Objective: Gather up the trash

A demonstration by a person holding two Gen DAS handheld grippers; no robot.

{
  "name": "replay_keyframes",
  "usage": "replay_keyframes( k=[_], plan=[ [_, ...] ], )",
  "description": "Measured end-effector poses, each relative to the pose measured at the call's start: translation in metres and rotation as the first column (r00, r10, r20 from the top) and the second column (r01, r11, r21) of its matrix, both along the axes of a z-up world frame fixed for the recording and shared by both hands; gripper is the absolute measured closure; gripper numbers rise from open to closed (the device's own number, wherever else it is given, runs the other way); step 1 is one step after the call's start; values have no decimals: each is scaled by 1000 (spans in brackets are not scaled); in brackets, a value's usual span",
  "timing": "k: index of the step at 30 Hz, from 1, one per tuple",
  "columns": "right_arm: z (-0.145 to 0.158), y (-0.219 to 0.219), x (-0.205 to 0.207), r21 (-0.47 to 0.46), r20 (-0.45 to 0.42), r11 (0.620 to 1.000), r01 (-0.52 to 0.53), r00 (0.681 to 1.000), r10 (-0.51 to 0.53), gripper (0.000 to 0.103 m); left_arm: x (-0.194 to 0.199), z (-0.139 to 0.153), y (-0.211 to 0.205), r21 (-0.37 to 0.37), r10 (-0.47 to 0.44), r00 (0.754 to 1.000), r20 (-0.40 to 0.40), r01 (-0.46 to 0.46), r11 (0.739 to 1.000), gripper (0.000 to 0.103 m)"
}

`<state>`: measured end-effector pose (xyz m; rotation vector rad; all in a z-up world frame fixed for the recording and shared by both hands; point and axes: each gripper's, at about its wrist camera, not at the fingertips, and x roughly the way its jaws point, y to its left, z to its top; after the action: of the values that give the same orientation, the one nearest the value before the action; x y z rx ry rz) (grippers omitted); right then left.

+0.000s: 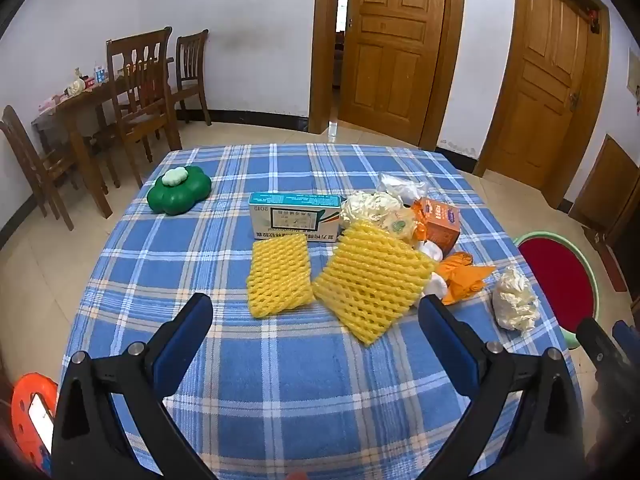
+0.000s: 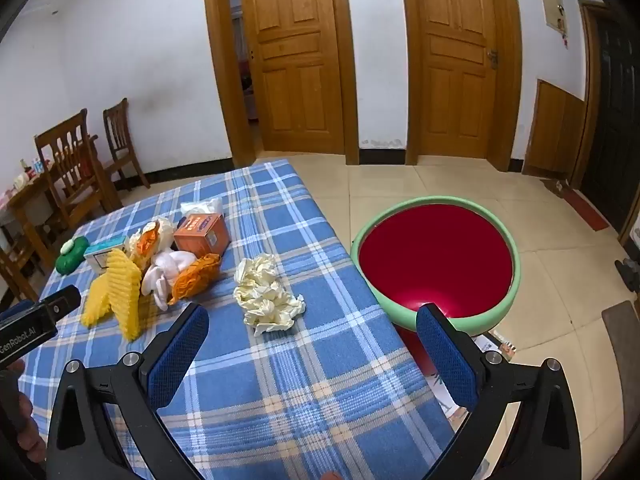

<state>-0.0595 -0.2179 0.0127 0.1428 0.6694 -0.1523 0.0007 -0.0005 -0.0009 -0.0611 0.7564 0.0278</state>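
Observation:
Trash lies on a blue plaid tablecloth (image 1: 280, 360): two yellow foam nets (image 1: 280, 276) (image 1: 370, 280), a white and teal box (image 1: 294, 216), an orange box (image 1: 440, 220), orange wrappers (image 1: 464, 276), white wads and a crumpled cream paper (image 1: 514, 304) (image 2: 266, 294). My left gripper (image 1: 316, 316) is open and empty, just short of the foam nets. My right gripper (image 2: 312, 328) is open and empty, over the table's right edge near the crumpled paper. A green basin with a red inside (image 2: 436, 256) stands on the floor to the right of the table.
A green flower-shaped container (image 1: 178, 190) sits at the table's far left. Wooden chairs (image 1: 140, 92) and a cluttered wooden table stand at the left wall. Two wooden doors (image 2: 296, 60) are behind. An orange stool (image 1: 28, 412) is at the lower left.

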Motion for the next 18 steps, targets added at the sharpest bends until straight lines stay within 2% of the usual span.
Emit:
replay_keyframes(
  k=[2, 18],
  plan=[
    [0, -1, -1, -4, 1, 1000, 2, 1000, -2, 0, 0, 0, 1, -18, -3, 1000, 8, 3, 1000, 2],
    [5, -2, -6, 16, 7, 1000, -2, 1000, 2, 0, -11, 13, 6, -22, -3, 1000, 5, 3, 1000, 2]
  ],
)
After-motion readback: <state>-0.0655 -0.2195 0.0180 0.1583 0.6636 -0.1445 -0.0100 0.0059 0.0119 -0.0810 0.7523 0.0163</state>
